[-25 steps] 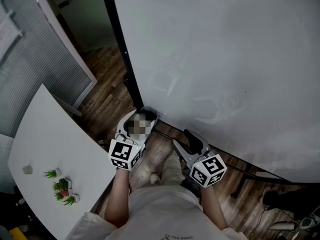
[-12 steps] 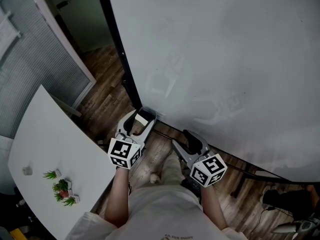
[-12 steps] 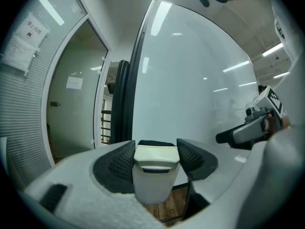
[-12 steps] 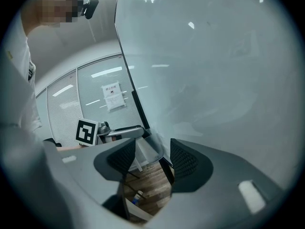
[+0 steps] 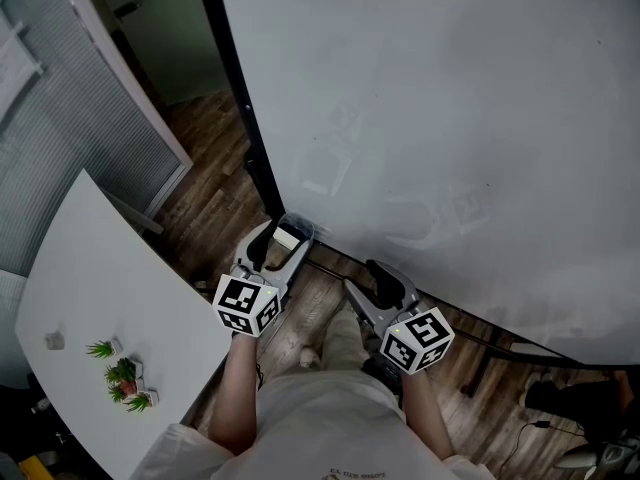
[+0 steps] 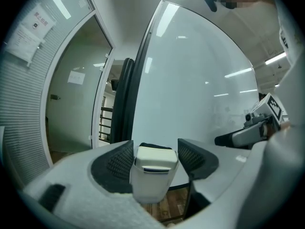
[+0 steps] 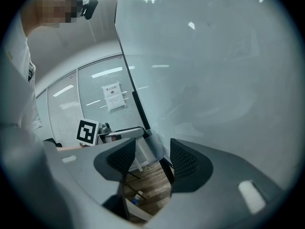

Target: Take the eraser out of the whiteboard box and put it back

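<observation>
A cream eraser with a dark felt side stands in the small translucent box at the whiteboard's lower left corner. My left gripper reaches around the box. In the left gripper view the eraser sticks up out of the box between the pads of the left gripper. The jaws are opening, close on either side without pressing. My right gripper hangs to the right, open and empty. Between the jaws of the right gripper I see the box and the left gripper.
The large whiteboard fills the view ahead, with a black frame post on its left. A white table with small plants stands at the left. Wooden floor lies below, with cables at the lower right.
The left gripper has rolled a little around the box, and its jaws stand slightly wider. The right gripper has not moved.
</observation>
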`<state>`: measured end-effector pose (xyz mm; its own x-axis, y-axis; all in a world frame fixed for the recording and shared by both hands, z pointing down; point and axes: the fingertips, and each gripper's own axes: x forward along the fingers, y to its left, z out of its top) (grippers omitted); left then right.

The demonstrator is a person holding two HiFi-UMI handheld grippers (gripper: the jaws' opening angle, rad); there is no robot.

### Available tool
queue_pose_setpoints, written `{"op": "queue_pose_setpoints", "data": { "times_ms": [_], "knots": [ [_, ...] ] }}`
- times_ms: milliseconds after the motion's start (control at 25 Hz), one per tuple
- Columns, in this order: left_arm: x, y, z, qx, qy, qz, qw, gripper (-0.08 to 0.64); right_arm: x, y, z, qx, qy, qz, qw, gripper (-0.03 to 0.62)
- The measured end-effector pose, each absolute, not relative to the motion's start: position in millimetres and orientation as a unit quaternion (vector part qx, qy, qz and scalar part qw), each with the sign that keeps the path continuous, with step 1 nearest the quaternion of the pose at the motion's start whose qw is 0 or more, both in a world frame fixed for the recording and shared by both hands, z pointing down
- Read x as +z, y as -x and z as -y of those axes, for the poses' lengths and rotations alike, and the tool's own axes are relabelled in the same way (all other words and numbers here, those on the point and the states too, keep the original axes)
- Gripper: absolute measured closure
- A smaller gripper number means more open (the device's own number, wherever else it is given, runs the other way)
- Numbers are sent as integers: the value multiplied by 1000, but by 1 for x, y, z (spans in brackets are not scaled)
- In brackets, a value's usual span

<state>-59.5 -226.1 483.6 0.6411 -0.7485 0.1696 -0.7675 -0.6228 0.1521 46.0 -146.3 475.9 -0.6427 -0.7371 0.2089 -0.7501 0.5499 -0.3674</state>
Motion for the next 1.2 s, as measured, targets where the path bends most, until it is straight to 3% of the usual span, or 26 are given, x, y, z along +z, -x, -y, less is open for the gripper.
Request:
{"op": "queue_pose_setpoints", "data": {
  "times_ms": [360,600,920,1200],
  "knots": [
    [465,68,218,25,-895,438,81,254,469,-46,144,200,-428,881,11,362],
    [444,74,198,18,-894,446,43,338,456,-38,135,179,-427,886,4,372],
    [433,75,172,7,-895,444,46,391,438,-36,124,148,-447,882,-10,414],
    [434,80,153,20,-883,468,37,510,430,-41,120,129,-477,869,-17,491]
  ]
}}
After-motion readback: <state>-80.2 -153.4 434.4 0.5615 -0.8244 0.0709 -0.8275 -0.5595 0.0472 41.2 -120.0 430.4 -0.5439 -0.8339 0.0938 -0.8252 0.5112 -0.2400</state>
